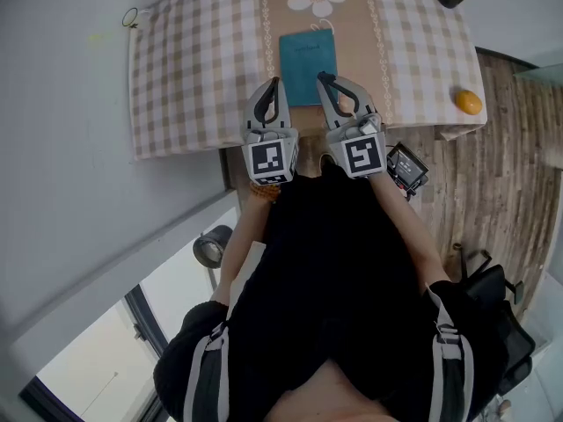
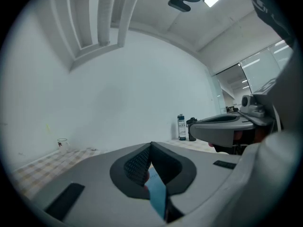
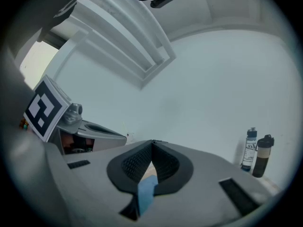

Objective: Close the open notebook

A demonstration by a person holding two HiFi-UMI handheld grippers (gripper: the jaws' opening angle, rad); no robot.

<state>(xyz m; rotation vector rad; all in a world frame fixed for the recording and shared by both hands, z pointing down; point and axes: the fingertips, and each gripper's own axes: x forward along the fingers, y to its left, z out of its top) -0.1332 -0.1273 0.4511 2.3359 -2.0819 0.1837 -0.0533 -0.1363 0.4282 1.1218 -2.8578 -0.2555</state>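
The teal notebook (image 1: 306, 55) is seen lying flat on the checked tablecloth (image 1: 193, 69), apparently closed. The left gripper (image 1: 274, 83) and right gripper (image 1: 322, 77) are held level above its near edge, jaws pressed together, nothing clamped.

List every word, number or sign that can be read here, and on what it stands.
No text is readable.
Notebook cover: faint small print, too small to read.
Bottle label: print, too blurred.
Left gripper and right gripper cubes: square marker patterns, no letters.
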